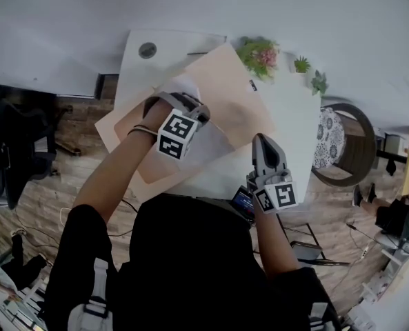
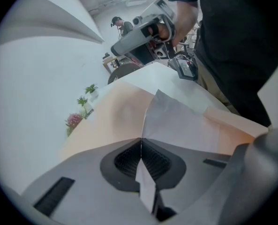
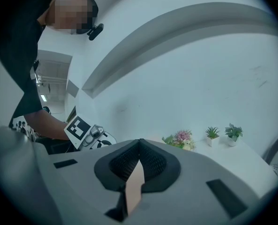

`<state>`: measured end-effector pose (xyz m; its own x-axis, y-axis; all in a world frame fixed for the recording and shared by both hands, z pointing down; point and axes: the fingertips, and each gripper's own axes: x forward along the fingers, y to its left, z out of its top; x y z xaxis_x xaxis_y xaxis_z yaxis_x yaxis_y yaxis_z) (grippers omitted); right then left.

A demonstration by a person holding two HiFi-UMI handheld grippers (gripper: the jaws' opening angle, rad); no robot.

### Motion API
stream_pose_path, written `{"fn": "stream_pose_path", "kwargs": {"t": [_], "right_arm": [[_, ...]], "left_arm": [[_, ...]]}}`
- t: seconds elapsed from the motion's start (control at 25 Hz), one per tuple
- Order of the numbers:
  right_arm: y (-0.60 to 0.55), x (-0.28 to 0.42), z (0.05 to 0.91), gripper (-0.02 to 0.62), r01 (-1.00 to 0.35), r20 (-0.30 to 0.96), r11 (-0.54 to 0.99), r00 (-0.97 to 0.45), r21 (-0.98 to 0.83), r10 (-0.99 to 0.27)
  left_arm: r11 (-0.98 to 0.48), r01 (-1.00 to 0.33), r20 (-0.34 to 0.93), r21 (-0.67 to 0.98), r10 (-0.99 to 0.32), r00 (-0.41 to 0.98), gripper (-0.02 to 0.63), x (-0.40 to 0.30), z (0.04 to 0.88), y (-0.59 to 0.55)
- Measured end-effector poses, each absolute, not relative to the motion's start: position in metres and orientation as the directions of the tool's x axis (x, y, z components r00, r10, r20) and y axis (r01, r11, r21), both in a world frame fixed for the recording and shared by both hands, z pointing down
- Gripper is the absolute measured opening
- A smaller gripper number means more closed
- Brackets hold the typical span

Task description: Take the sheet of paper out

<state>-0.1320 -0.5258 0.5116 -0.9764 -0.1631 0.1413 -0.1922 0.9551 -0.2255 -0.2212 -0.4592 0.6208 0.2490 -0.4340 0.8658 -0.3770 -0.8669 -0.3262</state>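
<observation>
The sheet of paper (image 2: 178,121) is white and thin. One edge is pinched between the closed jaws of my left hand-held gripper (image 2: 141,143). From the tips it fans out ahead, creased where they bite. Its far part lies over the big tan envelope (image 2: 113,109), and I cannot tell how much is inside.

I judge it light and limp, quick to crease or tear, so an edge grip suits it. I would pull flat and slow, in line with the envelope's mouth.

My right hand-held gripper (image 3: 139,144) is closed on a tan strip (image 3: 135,184), which I take for the envelope's edge, bracing it. Beneath both lies the white bench (image 1: 290,119), with small plants (image 3: 209,136) ahead of the right one.
</observation>
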Motion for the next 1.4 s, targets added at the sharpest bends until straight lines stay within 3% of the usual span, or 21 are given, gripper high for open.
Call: {"fn": "stream_pose_path", "kwargs": {"t": [0.44,0.88,1.12,1.4], "right_arm": [[-0.52,-0.118,0.482,0.009,-0.235,0.083,0.954,-0.971,-0.186,-0.223],[-0.499,-0.091,0.439,0.009,-0.29,-0.003,0.949,-0.956,-0.123,-0.293],[-0.479,-0.079,0.427,0.009,-0.274,-0.03,0.957,-0.96,-0.096,-0.278],[-0.457,-0.067,0.425,0.009,-0.201,-0.046,0.977,-0.978,-0.078,-0.205]], "left_arm": [[-0.651,-0.538,0.699,-0.535,-0.699,0.152,0.005,-0.251,0.518,-0.476],[-0.378,-0.735,0.508,-0.563,-0.86,0.053,0.005,-0.284,0.42,-0.407],[-0.153,-0.89,0.336,-0.43,-0.942,0.0,0.005,-0.291,0.393,-0.339],[0.186,-0.963,0.096,-0.196,-0.974,-0.208,0.005,-0.298,0.37,-0.26]]}}
